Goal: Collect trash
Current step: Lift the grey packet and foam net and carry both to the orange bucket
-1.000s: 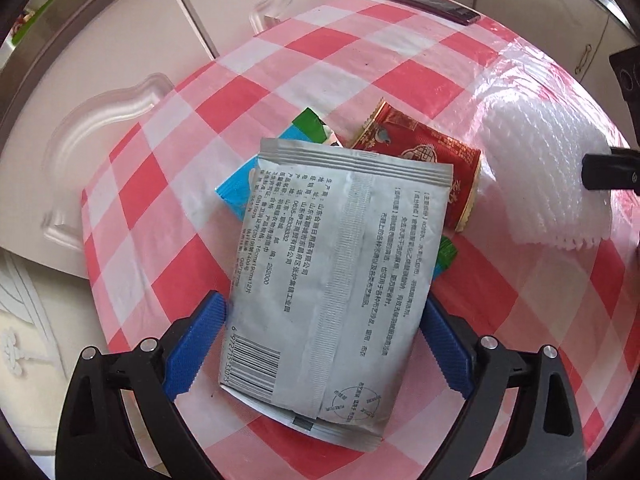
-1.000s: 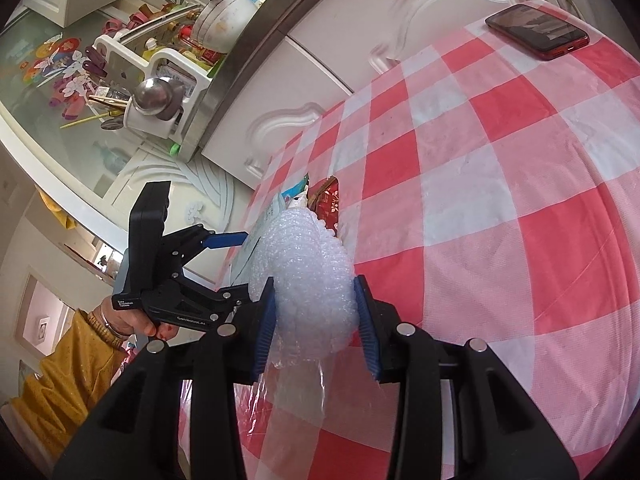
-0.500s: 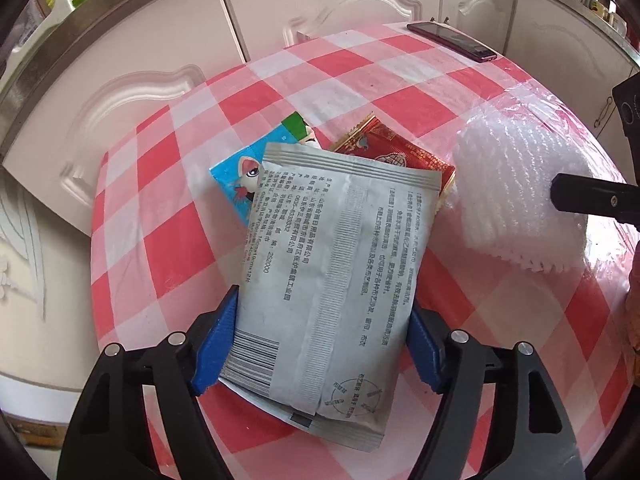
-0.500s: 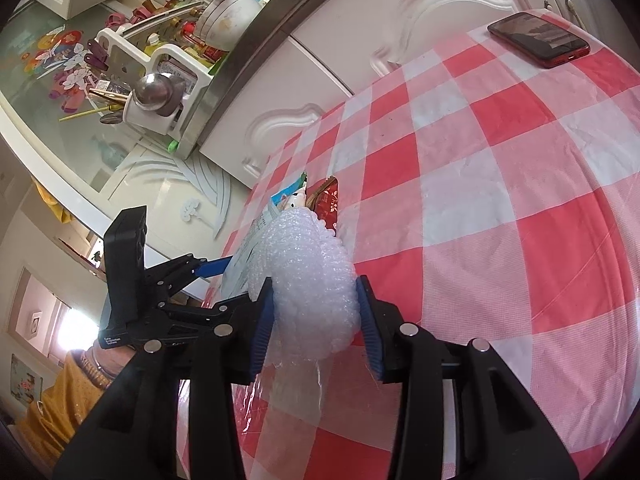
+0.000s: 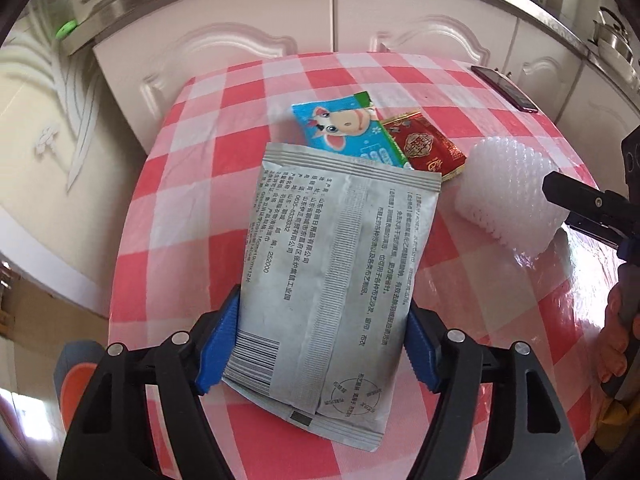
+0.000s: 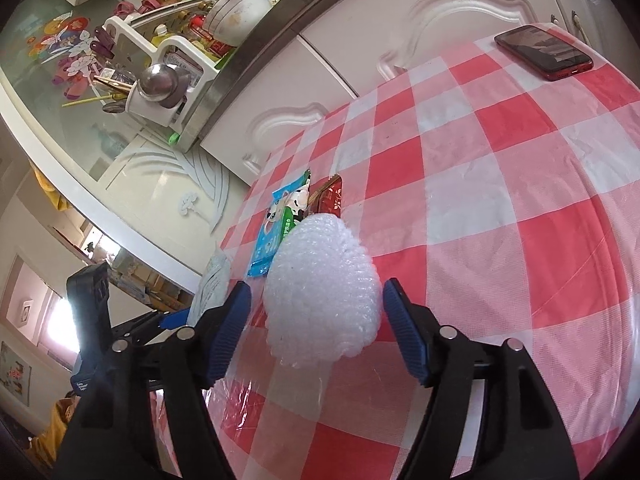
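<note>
A silver printed pouch [image 5: 332, 248] stands between the blue pads of my left gripper [image 5: 322, 320]; the jaws are closing and both pads press on its side edges, holding it over the table's near edge. Behind it lie a blue cartoon wrapper [image 5: 344, 128] and a red wrapper [image 5: 424, 148]. A white foam net [image 6: 324, 264] rests on the checked tablecloth [image 6: 500, 200] between the fingers of my right gripper [image 6: 315, 304]. Those jaws are opening, with a gap on each side of the net. The net [image 5: 508, 196] also shows at the right of the left wrist view.
A red-cased phone [image 6: 544, 52] lies at the table's far corner. White cabinet doors [image 5: 248, 52] run behind the table under a steel counter edge. A grey and orange object [image 5: 76, 372] sits below the table's near left edge. A hand [image 5: 616, 340] holds the right gripper.
The left pads closed onto the pouch and drew it back toward the table's edge as the view swung round. The right jaws spread apart, letting go of the foam net.
</note>
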{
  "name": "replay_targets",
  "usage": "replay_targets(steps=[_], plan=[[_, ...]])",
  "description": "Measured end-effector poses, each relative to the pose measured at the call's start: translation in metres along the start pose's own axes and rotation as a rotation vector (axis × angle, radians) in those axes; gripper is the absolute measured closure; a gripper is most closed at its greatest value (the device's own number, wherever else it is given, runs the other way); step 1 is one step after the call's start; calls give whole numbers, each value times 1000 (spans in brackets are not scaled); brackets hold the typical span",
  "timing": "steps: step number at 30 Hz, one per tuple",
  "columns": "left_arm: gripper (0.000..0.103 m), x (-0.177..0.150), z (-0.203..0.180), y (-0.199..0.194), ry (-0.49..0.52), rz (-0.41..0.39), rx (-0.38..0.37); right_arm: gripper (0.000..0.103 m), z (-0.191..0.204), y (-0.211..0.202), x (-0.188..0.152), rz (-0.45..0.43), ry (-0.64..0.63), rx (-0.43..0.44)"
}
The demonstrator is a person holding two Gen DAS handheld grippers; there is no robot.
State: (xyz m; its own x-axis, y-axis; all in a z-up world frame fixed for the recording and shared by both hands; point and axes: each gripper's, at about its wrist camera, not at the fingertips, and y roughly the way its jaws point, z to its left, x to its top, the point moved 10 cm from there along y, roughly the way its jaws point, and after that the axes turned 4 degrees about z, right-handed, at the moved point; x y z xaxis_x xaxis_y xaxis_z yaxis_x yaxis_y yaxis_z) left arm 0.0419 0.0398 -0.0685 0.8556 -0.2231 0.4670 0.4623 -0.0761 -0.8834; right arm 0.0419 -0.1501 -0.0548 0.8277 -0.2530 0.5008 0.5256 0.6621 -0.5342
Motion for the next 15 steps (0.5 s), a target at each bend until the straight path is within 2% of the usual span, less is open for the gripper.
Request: replay_targets(steps=[2,4,8,15], plan=[[30,-9,4,-7,-44,-10,-2,24,1,2,-2,8,-24,-36],[30,-20,8,-15,-81,-20,-5,22,3,4,-4,11,-55,-73],[30,-44,15,-22,-132,-5,-7,22,3,10,-8,27,-91,-137],[30,-68,26,-35,-182,-10,-26,23,6,12,-10,18,-144,-187]])
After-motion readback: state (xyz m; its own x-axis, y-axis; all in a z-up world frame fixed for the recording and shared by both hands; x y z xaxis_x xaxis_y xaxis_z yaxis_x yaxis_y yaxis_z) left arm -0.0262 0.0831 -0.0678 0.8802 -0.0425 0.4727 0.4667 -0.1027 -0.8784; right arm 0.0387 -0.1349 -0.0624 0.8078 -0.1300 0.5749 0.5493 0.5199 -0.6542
